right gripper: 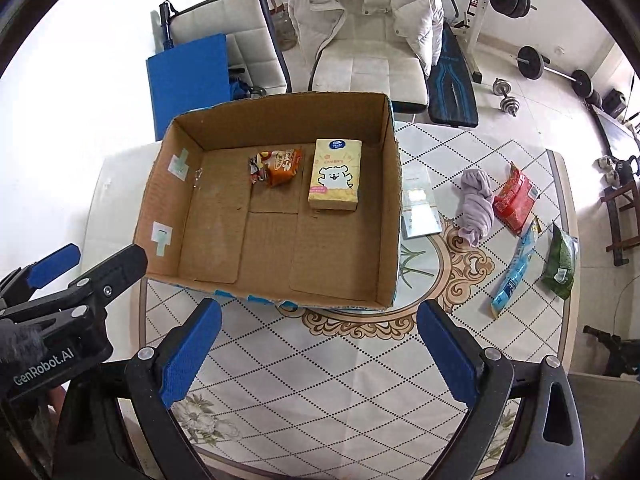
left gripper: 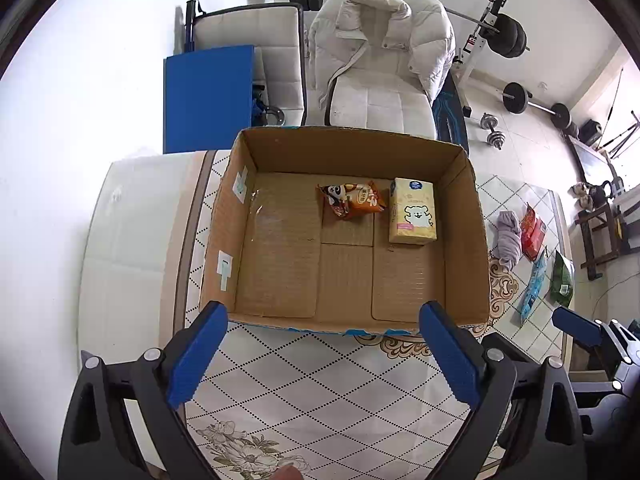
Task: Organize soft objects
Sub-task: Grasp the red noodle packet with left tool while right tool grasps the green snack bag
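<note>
Both my claws hang released and empty, left claw (left gripper: 320, 360) and right claw (right gripper: 320, 356); two packs already lie in the box (right gripper: 384, 200); next, I judge, my right claw reaches for the purple cloth (right gripper: 476, 204) on the bench (right gripper: 320, 380), right of the box.

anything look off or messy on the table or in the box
Nothing is spilled or damaged. The cardboard box holds only a tissue pack and an orange snack bag; a crumpled purple cloth and red, blue and green packets lie loose on the table beside it. Both tools are open and hold nothing.
</note>
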Demonstrator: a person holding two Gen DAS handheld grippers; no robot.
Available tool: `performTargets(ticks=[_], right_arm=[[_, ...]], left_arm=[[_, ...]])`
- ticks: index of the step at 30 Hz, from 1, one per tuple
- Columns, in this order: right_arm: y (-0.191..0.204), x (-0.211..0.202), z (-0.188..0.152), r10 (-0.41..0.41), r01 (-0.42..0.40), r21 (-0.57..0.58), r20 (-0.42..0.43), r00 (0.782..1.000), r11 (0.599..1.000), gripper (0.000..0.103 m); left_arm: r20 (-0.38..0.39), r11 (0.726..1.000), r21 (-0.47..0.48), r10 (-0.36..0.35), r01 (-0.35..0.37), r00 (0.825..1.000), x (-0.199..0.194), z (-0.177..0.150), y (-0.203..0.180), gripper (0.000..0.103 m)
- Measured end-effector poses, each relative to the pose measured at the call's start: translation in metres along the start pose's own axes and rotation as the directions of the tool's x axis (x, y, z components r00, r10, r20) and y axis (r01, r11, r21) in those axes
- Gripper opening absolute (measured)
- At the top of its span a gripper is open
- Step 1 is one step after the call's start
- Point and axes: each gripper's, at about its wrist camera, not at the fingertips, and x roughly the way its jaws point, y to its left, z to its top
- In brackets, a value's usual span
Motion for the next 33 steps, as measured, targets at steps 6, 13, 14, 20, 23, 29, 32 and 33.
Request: performTargets(ticks=[6,13,14,20,23,29,32,33], right_arm=[[-0.063,-0.009,0.003,0.040,-0.038,0.077,-0.023,0.999,0.996,0.100],[-0.231,-0.021,0.011,-0.077,0.083,0.269,-0.034,0.996,0.959,0.100],[-0.259,-0.015,0.013,-0.095,0.106,0.297,-0.053,0.994,0.949,0.100],[-0.386,0.043,0.026,-0.079,0.142,0.414,-0.165,0.983,0.899,0.100],[-0.422,0.078,0.025,-0.028,0.124,0.458,-0.211,0.977,0.880,0.100],[-0.442,0.131,0.023,0.023,0.120,0.483,-0.280,0.960,0.867,0.096],[-0.448,0.151,0.021,0.055,0.116,0.509,-0.309,0.949,0.853,0.080],[-0.449,0.155,0.019,0.067,0.110,0.517,-0.312,0.948,0.849,0.067]], left_arm=[[0.023,0.997,0.075,-0.029,0.027,0.999,-0.011,0.006,-0.054,0.098],[-0.045,0.963,0.260,-0.059,0.068,0.997,0.024,0.036,-0.193,0.098],[-0.061,0.954,0.290,-0.055,0.071,0.997,0.036,0.041,-0.215,0.098],[-0.223,0.923,0.383,0.043,0.047,0.974,0.145,0.064,-0.310,0.098],[-0.257,0.911,0.412,0.091,0.024,0.962,0.185,0.068,-0.339,0.098],[-0.320,0.885,0.458,0.074,0.085,0.945,0.226,0.073,-0.400,0.098],[-0.346,0.857,0.510,0.126,0.074,0.930,0.252,0.071,-0.426,0.098],[-0.352,0.852,0.519,0.142,0.067,0.925,0.260,0.070,-0.432,0.098]])
